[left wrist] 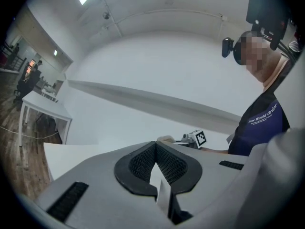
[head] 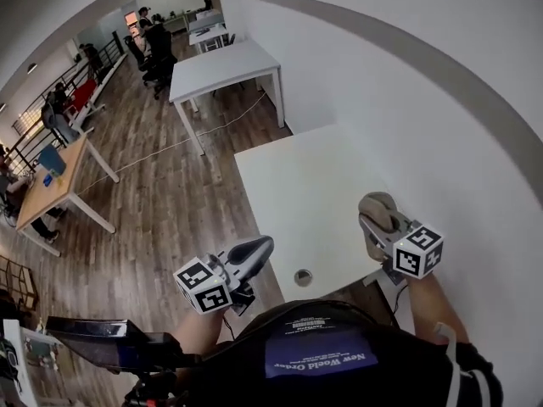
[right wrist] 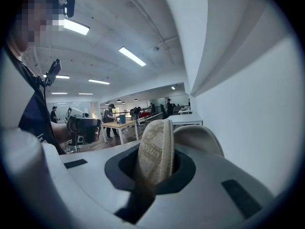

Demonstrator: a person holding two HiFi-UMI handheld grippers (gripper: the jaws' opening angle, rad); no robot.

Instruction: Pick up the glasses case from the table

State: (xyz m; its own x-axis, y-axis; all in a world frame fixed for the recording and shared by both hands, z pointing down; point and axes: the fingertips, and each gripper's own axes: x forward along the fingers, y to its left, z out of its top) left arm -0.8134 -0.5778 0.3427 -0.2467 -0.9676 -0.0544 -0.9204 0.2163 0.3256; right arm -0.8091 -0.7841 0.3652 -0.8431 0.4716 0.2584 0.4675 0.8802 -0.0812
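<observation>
Two handheld grippers, one glasses case, one white tabletop.

Head view:
- Left gripper [head: 259, 248]: by the near left corner of the tabletop [head: 297, 176], its jaws together with nothing in them.
- Right gripper [head: 375, 219]: over the near right part of the tabletop, its jaws clamped on the glasses case [head: 378, 203].
- Glasses case: beige, carried clear of the surface.
- Small round disc [head: 303, 276]: on the tabletop close to its near edge, between the two grippers.
- Wooden floor [head: 161, 202]: to the left.
- Second white table [head: 222, 64]: farther off along the wall.

Left gripper view:
- The left gripper's ribbed pads meet tip to tip and hold nothing.
- Beyond them the right gripper shows, with a sliver of the beige glasses case.
- A dark blue shirt [left wrist: 262, 123] fills the right side.

Right gripper view:
- The glasses case stands on edge between the jaws, pinched on both flat sides, its zip seam toward the camera.
- It has a woven beige cover; the print on it is too blurred to read.
- The left gripper is at the left, held in a hand.
- Wooden desks [right wrist: 116, 125] with people stand far behind.
</observation>
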